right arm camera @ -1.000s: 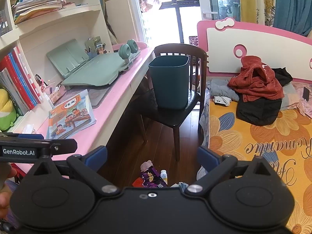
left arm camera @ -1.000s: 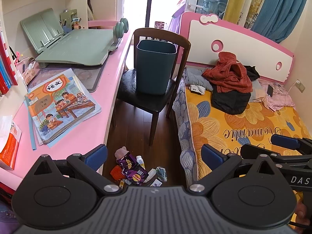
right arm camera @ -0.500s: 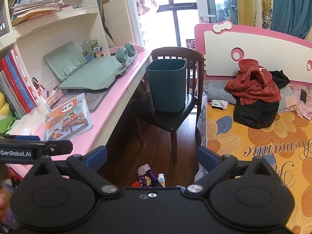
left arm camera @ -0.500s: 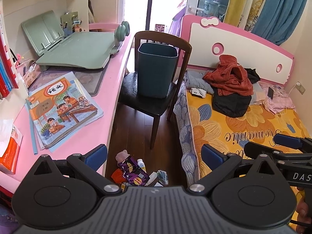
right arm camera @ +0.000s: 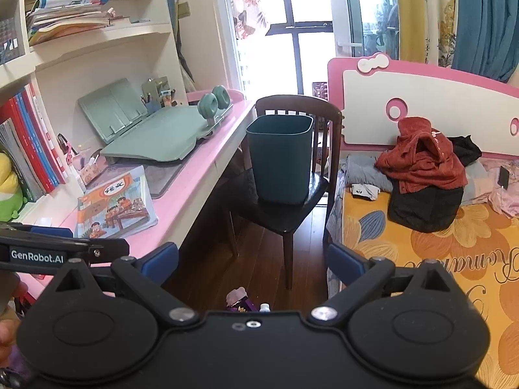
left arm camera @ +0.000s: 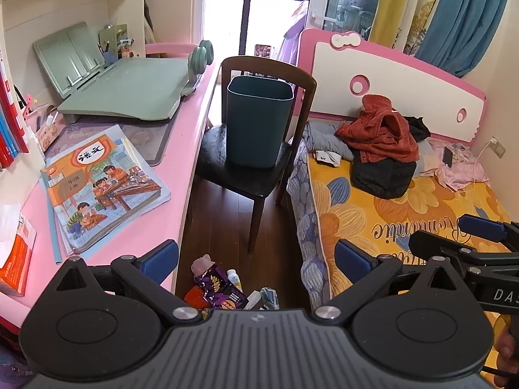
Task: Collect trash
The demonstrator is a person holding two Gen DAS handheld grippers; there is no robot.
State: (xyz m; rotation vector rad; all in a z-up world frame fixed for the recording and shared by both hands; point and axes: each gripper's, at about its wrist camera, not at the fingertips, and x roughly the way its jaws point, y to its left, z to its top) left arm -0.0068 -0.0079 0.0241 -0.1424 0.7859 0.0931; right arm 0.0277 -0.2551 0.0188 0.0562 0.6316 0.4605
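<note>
A pile of trash lies on the wood floor between desk and bed: a purple snack bag, a small white bottle, a red wrapper and crumpled paper. In the right wrist view only the bag top and bottle cap show. A dark teal bin stands upright on a wooden chair. My left gripper is open and empty, high above the trash. My right gripper is open and empty, also raised.
A pink desk with a textbook and green reading stand runs along the left. A bed with red and black clothes is on the right. Shelves with books stand at far left.
Both grippers have tilted upward and drawn back a little; the trash pile has slid lower in both views. Both stay open and empty.
</note>
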